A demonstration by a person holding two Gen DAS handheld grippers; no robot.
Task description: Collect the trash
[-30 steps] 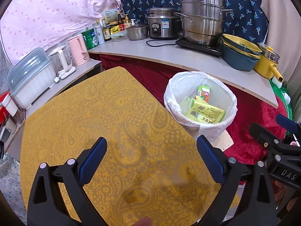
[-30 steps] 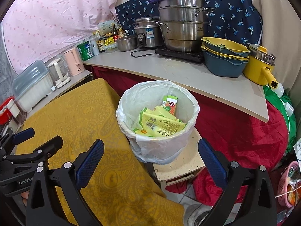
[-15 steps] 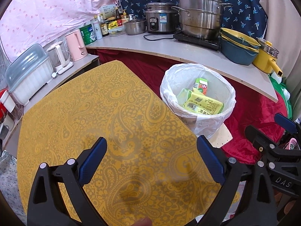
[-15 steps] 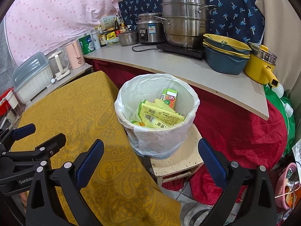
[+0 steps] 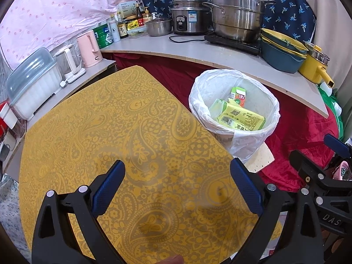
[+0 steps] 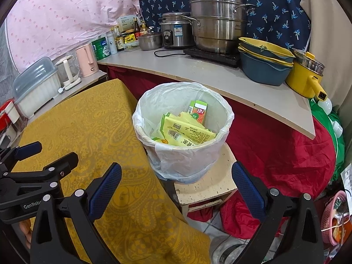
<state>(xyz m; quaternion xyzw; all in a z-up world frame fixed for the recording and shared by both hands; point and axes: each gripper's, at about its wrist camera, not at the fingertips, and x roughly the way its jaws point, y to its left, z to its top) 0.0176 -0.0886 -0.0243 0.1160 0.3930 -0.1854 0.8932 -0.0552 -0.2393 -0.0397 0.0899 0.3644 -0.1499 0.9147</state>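
Observation:
A white bin lined with a plastic bag [image 5: 220, 140] [image 6: 182, 160] stands on a small wooden stool beside the yellow paisley table [image 5: 123, 136] [image 6: 88, 123]. Inside lie yellow-green wrappers [image 5: 239, 118] [image 6: 187, 132] and a green-orange carton [image 5: 238, 93] [image 6: 199, 111]. My left gripper [image 5: 177, 187] is open and empty over the table's near part. My right gripper [image 6: 176, 189] is open and empty, in front of the bin above the table edge and stool. Each gripper shows at the edge of the other's view.
A grey counter [image 6: 220, 74] behind the bin holds steel pots [image 6: 217, 19], a rice cooker, stacked blue-yellow bowls [image 6: 264, 66], a yellow pot and bottles. Kettles [image 5: 88, 48] and a lidded white box [image 5: 33, 88] stand left. Red cloth [image 6: 275, 154] hangs under the counter.
Both views have drawn back and risen slightly; the bin sits a little farther from the grippers. Both grippers stay open and empty.

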